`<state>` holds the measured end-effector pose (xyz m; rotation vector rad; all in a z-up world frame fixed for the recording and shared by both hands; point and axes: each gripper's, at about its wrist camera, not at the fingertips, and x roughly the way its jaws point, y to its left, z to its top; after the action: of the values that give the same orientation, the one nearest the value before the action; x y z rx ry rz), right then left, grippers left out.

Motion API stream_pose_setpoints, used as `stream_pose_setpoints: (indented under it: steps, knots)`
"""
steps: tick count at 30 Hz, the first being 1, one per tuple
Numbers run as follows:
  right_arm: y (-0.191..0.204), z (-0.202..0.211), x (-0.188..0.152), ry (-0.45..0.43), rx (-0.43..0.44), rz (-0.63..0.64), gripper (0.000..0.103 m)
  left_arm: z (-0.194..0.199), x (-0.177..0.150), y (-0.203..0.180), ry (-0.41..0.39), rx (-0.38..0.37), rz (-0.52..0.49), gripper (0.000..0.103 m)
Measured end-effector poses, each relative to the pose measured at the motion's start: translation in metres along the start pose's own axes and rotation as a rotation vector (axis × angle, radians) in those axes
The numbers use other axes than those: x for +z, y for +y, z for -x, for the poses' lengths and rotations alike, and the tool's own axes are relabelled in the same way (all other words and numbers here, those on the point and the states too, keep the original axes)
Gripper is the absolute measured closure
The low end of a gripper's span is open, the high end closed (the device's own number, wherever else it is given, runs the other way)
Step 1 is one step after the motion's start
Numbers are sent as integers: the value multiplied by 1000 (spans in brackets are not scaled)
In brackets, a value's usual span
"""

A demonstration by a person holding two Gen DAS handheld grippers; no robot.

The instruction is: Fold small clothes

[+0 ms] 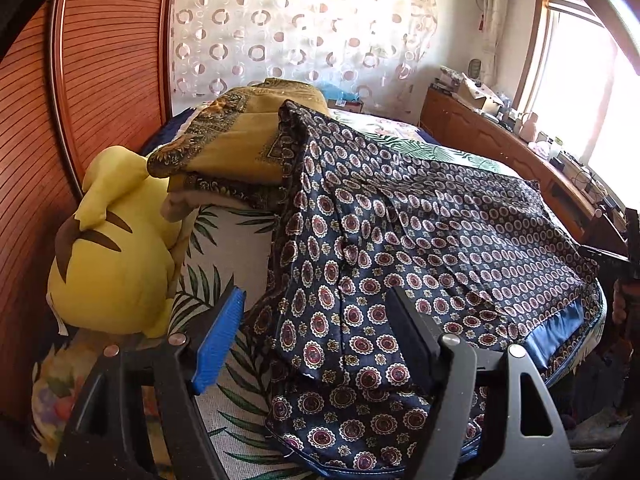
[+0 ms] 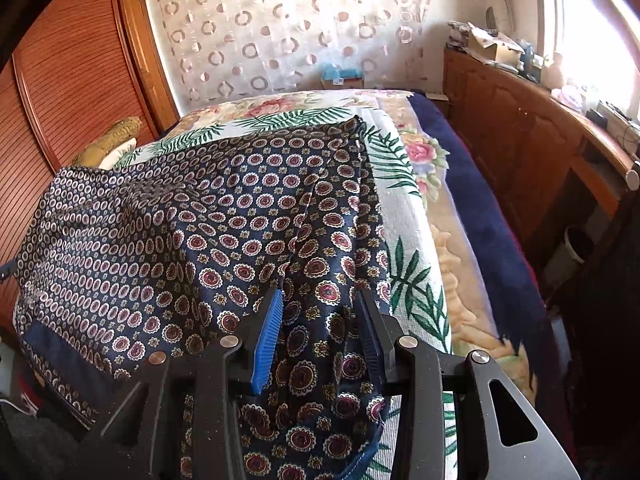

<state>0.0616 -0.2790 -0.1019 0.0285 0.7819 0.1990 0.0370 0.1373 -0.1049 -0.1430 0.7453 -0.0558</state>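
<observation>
the shorts [image 1: 400, 248] lie flat on the bed [image 2: 416, 216] for folding, and the left claw [image 1: 316, 332] and right claw [image 2: 320, 320] sit spread over their near edge.

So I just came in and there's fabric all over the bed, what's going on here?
A person with a hand-held gripper in each hand is folding a navy patterned garment spread on the bed. The left hand-held gripper and the right hand-held gripper are both open, each with a near part of the cloth lying between its fingers, nothing pinched yet. A yellow plush toy and a folded mustard blanket sit off to the left.
</observation>
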Motion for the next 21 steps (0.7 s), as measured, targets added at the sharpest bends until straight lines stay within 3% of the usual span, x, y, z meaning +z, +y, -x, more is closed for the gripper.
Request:
stream_pose_setpoints:
  steps: [2,7,10,21]
  knots:
    - [2,0,0,3,-2,11,66,-1,0,1,1,5,3,29]
    - [4,-7,-3,-1,4,45,90,-2,0,-1,1,14,-7,29]
    - [5,2,-5,-15,20,60,98,-2,-1,-2,2,19,-13,29]
    - [-10,39,-11,-88,-23,48,101,-4,-2,4,9,26,0,29]
